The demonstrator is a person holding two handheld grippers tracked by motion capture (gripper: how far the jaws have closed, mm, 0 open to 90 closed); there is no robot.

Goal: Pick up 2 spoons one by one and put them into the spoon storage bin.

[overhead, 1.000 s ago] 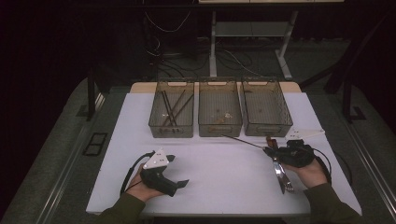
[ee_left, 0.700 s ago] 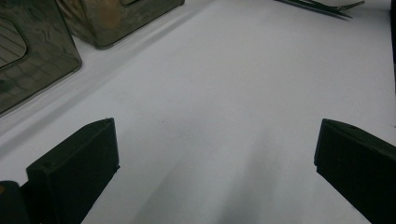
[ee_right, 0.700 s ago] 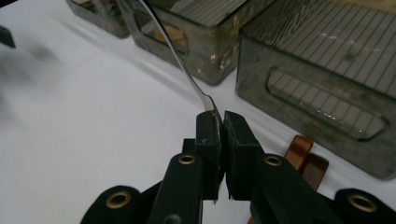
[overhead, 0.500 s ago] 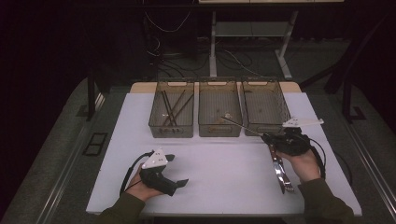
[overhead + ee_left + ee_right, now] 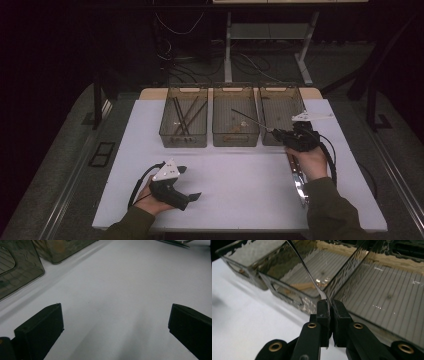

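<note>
Dim, dark surroundings; the white table [image 5: 240, 175] is evenly lit, with glare on the bins [image 5: 372, 290].

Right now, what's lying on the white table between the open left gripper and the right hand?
Nothing: in the high view, the white tabletop is bare between the left gripper and the right hand.

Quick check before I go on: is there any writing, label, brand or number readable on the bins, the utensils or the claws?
None can be read.
The three smoky bins: no label or number shows.
The thin utensil shut in the right claw: bare metal, no stamp visible.
The cutlery by the right hand: too small to tell.
The left claw and white table: no print visible.
</note>
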